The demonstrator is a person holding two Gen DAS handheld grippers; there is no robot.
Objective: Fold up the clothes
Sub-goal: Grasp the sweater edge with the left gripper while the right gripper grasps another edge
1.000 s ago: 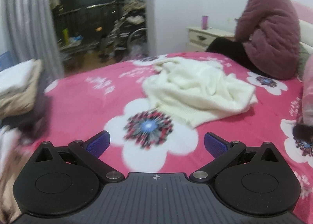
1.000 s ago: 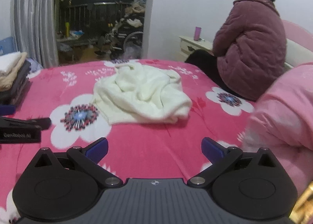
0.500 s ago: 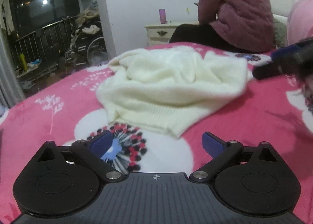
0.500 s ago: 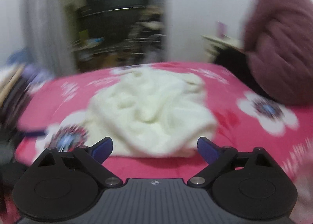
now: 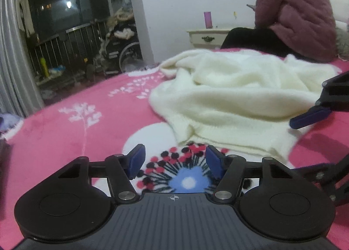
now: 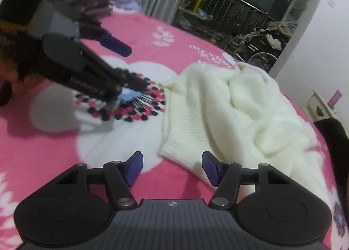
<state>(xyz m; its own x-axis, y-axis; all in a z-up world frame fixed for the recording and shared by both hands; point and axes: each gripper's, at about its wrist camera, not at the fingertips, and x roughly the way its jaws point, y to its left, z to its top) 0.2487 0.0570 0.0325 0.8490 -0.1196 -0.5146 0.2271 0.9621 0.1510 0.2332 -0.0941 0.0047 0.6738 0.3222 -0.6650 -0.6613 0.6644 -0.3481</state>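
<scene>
Bed: pink floral cover
Sweater: cream, crumpled, far right
Left gripper: closing, nothing between
Right gripper: closing over sweater's near hem, unclamped
Room: dark balcony railing, nightstand

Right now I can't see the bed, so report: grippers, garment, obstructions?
Left gripper and right gripper: jaws closing, nothing between them. Cream sweater crumpled on pink bedspread, unfolded. Seated person beyond it, clear of the sweater.
</scene>
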